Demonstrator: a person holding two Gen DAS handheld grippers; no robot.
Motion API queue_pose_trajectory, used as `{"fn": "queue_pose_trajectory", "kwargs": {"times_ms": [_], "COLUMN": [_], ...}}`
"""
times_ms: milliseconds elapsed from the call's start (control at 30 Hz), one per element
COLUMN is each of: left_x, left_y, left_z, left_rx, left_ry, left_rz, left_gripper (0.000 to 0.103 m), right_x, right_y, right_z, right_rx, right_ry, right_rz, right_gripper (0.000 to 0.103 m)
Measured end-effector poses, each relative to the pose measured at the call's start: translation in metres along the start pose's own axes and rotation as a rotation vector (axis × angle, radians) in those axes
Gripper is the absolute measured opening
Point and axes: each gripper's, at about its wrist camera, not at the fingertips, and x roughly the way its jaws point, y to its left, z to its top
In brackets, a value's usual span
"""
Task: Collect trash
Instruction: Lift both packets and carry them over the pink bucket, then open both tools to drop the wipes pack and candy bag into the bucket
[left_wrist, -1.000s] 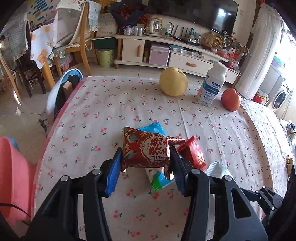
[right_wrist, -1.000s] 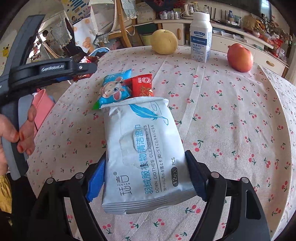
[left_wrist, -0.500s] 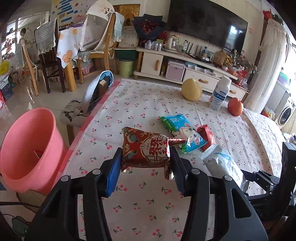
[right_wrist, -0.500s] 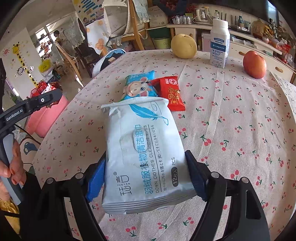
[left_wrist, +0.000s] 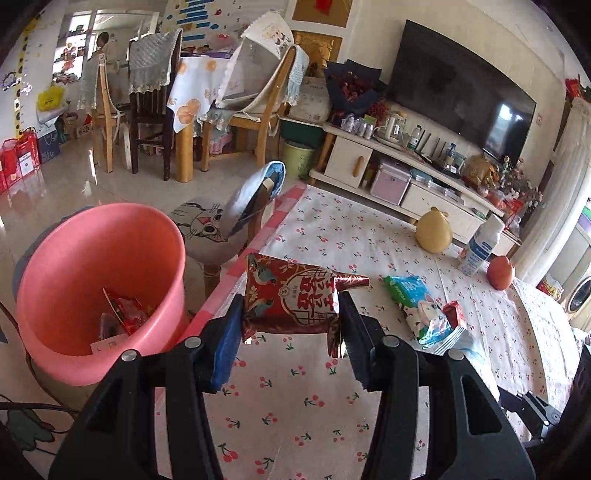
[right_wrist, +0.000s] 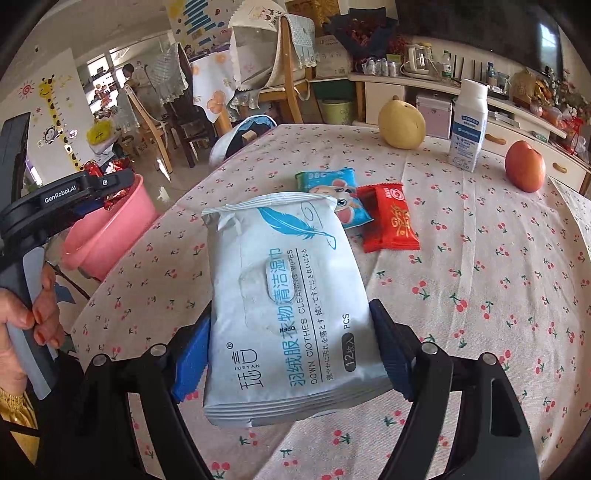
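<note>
1. The left tongs (left_wrist: 291, 321) gripped a red patterned snack wrapper (left_wrist: 291, 299) between their blue pads at the centre of the left wrist frame, over the near edge of the desk (left_wrist: 369, 236), which wore a cherry-print cloth.
2. A pink bucket (left_wrist: 74, 258) stood on the floor at the left of that frame, just beside the desk, with crumpled wrappers (left_wrist: 122, 317) lying in its bottom.
3. The right tongs (right_wrist: 291, 354) clamped a white pack of cleaning wipes (right_wrist: 284, 295) by its lower half, at the centre of the right wrist frame.
4. On the desk behind the pack lay a blue snack packet (right_wrist: 332, 192) and a red snack packet (right_wrist: 388, 221), touching each other.
5. Toward the upper right of the right wrist frame stood a yellow pear (right_wrist: 400, 125), a white bottle (right_wrist: 467, 125) and a red apple (right_wrist: 524, 166), well apart from the trash.
6. A person's hand (right_wrist: 26, 306) held the left tool's handle at the left edge.
</note>
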Motion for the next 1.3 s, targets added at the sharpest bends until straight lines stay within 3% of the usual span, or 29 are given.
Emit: {"fn": "queue_pose_trajectory", "kwargs": {"times_ms": [433, 833, 1300], "left_x": [-0.01, -0.021, -0.014], "left_y": [0.046, 0.101, 0.183], "left_z": [0.016, 0.034, 0.042], "left_rx": [-0.152, -0.287, -0.508], "left_ry": [-0.059, -0.114, -0.08], "left_rz": [0.086, 0.169, 0.275], "left_gripper": [0.052, 0.052, 0.052], "right_x": [0.015, 0.03, 0.076], "right_y": [0.052, 0.128, 0.216], "right_z": [0.028, 0.077, 0.124], "right_rx": [-0.022, -0.084, -0.172], "right_ry": [0.0, -0.02, -0.002], "right_rz": [0.051, 0.166, 0.268], "right_gripper": [0.079, 0.079, 0.079]}}
